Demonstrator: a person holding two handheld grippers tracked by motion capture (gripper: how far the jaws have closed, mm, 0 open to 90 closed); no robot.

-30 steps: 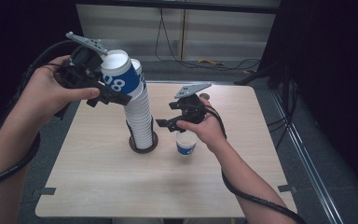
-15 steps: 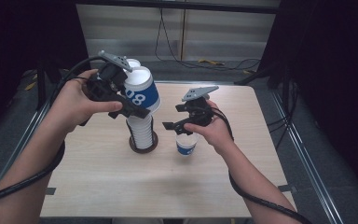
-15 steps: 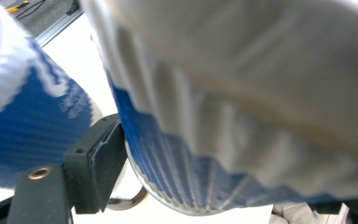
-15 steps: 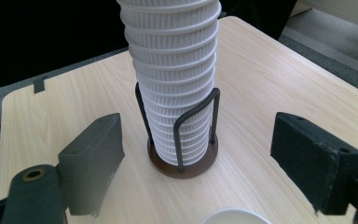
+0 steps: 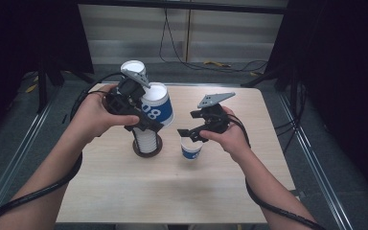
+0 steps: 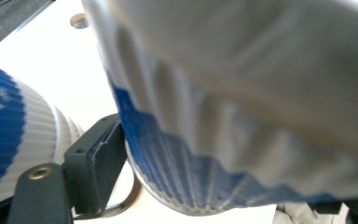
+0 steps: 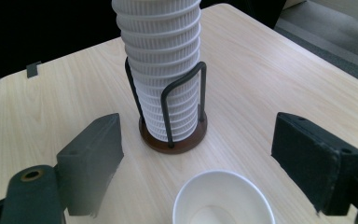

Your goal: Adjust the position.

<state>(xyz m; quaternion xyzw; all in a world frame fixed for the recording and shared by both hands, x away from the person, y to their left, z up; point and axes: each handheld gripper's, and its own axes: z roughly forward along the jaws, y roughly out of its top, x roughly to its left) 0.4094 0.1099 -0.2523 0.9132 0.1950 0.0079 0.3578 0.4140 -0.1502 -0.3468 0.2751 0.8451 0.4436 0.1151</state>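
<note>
My left gripper (image 5: 141, 112), fingers clamped on a paper cup (image 5: 157, 106), has dropped toward the stack (image 5: 146, 139); my right gripper (image 5: 194, 133), fingers just opening, frees the small cup (image 5: 190, 150). Seat squarely.

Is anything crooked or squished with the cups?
Yes. The blue-and-white cup clamped in the left gripper is tipped sideways above the stack of cups, not sitting straight on it. Its rim looks a bit squeezed. The single cup on the table stands upright under the open right gripper.

Blue-white cup (image 5: 159, 109) tilted over cup stack (image 5: 146, 139)
</note>
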